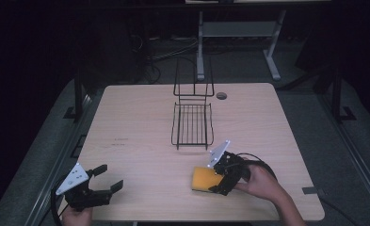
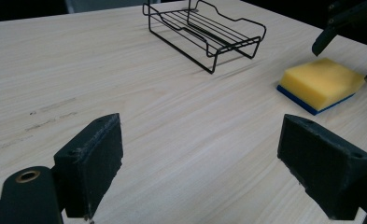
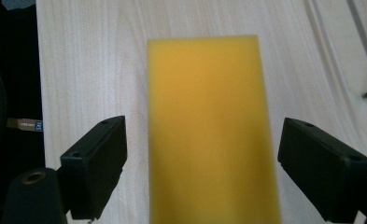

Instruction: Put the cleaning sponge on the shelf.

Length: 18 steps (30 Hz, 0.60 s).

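Observation:
A yellow sponge [image 1: 204,180] with a blue underside lies flat on the wooden table [image 1: 140,117] near its front right. My right gripper [image 1: 218,177] hovers over the sponge's right end, open, one jaw on each side of it and apart from it. Seen from the right gripper view, the sponge [image 3: 211,126] runs lengthwise between the two wide-spread jaws of the right gripper [image 3: 202,172]. My left gripper [image 1: 108,177] is open at the front left, low over bare wood. From the left gripper view [image 2: 200,168] the sponge [image 2: 320,84] lies ahead to the right.
A black wire rack [image 1: 192,123] stands at the table's middle back, its tall end farthest from me; it also shows in the left gripper view [image 2: 204,32]. A round cable hole [image 1: 221,95] sits right of it. Dark floor and a desk frame lie beyond the table.

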Each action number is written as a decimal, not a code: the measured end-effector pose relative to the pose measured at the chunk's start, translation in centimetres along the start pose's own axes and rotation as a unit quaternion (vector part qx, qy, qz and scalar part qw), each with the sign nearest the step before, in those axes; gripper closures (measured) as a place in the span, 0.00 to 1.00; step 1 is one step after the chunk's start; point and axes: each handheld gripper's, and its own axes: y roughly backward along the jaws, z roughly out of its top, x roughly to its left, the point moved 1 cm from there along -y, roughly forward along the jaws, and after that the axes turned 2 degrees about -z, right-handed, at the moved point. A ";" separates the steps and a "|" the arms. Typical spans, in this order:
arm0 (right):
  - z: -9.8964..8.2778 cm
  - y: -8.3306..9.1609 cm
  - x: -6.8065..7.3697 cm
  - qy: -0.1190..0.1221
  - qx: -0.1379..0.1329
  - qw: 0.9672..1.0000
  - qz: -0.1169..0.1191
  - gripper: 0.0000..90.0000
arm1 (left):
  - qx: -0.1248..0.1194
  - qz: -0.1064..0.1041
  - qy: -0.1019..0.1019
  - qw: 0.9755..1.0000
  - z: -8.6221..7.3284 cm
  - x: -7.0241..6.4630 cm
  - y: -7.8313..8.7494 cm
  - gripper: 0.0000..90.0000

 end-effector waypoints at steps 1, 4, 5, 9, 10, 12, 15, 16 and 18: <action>0.1 -0.3 -0.1 0.003 0.003 1.000 0.002 0.17 | 0.002 -0.001 0.000 1.000 0.0 0.0 -0.1 0.15; 0.1 -0.6 -0.1 0.002 0.008 1.000 -0.002 0.17 | 0.002 -0.001 0.000 1.000 0.0 0.0 -0.2 0.15; 0.1 -0.6 -0.1 0.002 0.010 1.000 -0.001 0.17 | 0.002 -0.001 0.000 1.000 0.0 0.0 -0.2 0.15; 0.1 -1.0 -0.3 0.003 0.012 1.000 0.004 0.17 | 0.002 -0.001 -0.001 1.000 0.0 -0.1 -0.2 0.15; 0.1 -1.0 -0.3 0.001 0.016 1.000 0.004 0.17 | 0.001 -0.001 -0.001 1.000 0.0 -0.1 -0.1 0.15; 0.0 -1.3 -0.5 -0.001 0.022 1.000 0.003 0.17 | 0.003 -0.001 -0.001 1.000 0.0 -0.1 -0.1 0.15; 0.0 -1.7 -0.6 -0.001 0.031 1.000 -0.003 0.17 | 0.003 -0.003 -0.003 1.000 0.1 -0.1 -0.2 0.15; 0.1 -1.8 -0.6 -0.002 0.033 0.999 0.001 0.17 | 0.003 -0.003 -0.002 1.000 0.0 -0.1 -0.2 0.15; 0.1 -1.9 -0.6 -0.001 0.034 0.999 0.002 0.17 | 0.004 -0.003 -0.002 1.000 0.0 -0.1 -0.2 0.15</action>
